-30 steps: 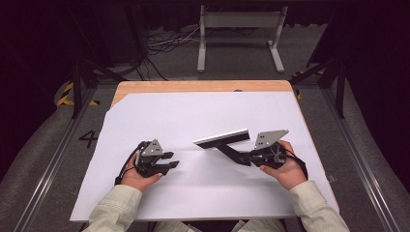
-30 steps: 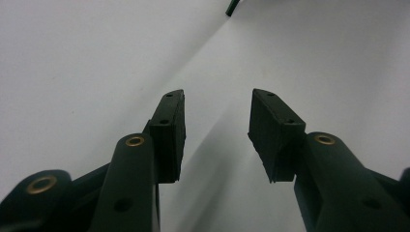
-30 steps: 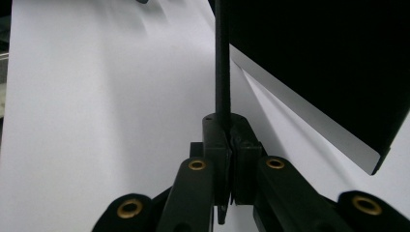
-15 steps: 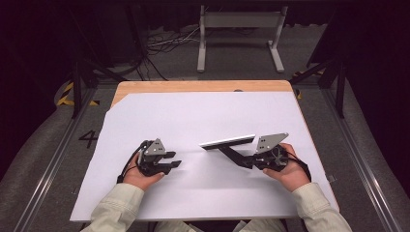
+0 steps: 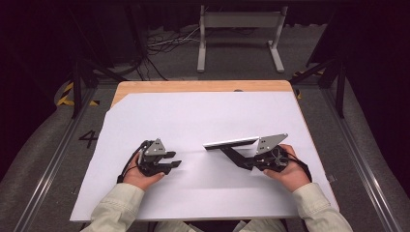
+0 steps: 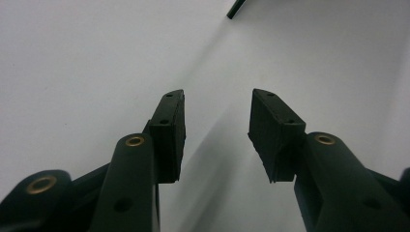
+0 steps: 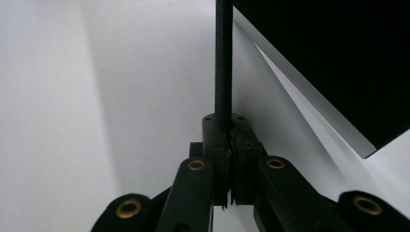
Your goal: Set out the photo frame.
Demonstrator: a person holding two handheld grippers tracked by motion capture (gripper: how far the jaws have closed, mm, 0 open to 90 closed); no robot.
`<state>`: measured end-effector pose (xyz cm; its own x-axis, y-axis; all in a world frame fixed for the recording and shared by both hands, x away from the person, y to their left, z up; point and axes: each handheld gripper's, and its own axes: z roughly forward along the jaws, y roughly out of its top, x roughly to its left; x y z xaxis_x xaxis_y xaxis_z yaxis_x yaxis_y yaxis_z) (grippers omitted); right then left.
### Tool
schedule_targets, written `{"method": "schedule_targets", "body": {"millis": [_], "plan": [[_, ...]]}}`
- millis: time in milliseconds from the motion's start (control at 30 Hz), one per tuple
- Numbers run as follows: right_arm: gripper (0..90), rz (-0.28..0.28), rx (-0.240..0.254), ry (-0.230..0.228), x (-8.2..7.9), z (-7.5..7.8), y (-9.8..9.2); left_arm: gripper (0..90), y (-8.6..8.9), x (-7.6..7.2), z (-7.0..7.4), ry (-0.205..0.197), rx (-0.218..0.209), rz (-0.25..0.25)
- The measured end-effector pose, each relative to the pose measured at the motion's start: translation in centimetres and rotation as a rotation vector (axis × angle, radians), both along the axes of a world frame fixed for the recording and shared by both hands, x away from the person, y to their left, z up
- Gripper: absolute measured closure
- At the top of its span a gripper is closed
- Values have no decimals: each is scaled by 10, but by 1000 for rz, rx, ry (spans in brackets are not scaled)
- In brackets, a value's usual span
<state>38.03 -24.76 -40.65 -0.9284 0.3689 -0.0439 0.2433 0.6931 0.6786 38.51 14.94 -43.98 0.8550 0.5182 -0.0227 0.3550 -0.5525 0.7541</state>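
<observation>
The right gripper (image 5: pixel 247 163) is clamped tight on a thin black panel (image 5: pixel 234 154), jaws pinched nearly together on its lower corner. In the right gripper view the panel (image 7: pixel 223 58) rises edge-on out of the closed pads of the right gripper (image 7: pixel 228 130) like a narrow dark strip. From above it stands tilted over the right half of the white sheet (image 5: pixel 193 116), with its pale upper edge running towards the sheet's middle. What it is made of is hard to tell; it looks like stiff card or board, dark on one face.

The left gripper (image 5: pixel 175 161) rests over the left half of the white sheet, jaws parted to a middling width with nothing between them. In its own view the left gripper (image 6: pixel 217 104) frames bare white sheet (image 6: pixel 96 58), and the panel's tip (image 6: pixel 235 8) pokes in at the top, well apart from the pads.

The step seems to be a carry or handover of the panel. With so small a bite on one corner, it will want to swing, so the wrist should stay level and the move slow. If the left gripper takes it, a grip on the free end is best, made before the right lets go.

The white sheet is bare all round, leaving room towards its middle and far side. Its right edge lies near the right hand, so moves are safer inward, away from that edge and from the wooden table edge (image 5: pixel 193 86) beyond the far side.
</observation>
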Motion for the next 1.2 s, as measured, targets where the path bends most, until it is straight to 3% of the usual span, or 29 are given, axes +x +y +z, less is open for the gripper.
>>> {"method": "schedule_targets", "body": {"millis": [333, 533, 600, 900, 1200], "plan": [[868, -11, 7, -2, 0, -1, -1, 577, 0, 0, 0, 1, -1, 2], [816, -45, -16, -20, 0, -1, -4, 577, -1, 1, 0, 1, 0, -3], [825, -43, -3, -1, 1, -1, -5, 577, -2, 1, 0, 1, -2, -3], [778, -52, 10, -14, -3, 4, -8, 576, -5, 3, 0, 1, -3, -10], [743, -76, 28, -50, -10, 19, -18, 556, -9, 5, 2, -48, -22, -29]]}}
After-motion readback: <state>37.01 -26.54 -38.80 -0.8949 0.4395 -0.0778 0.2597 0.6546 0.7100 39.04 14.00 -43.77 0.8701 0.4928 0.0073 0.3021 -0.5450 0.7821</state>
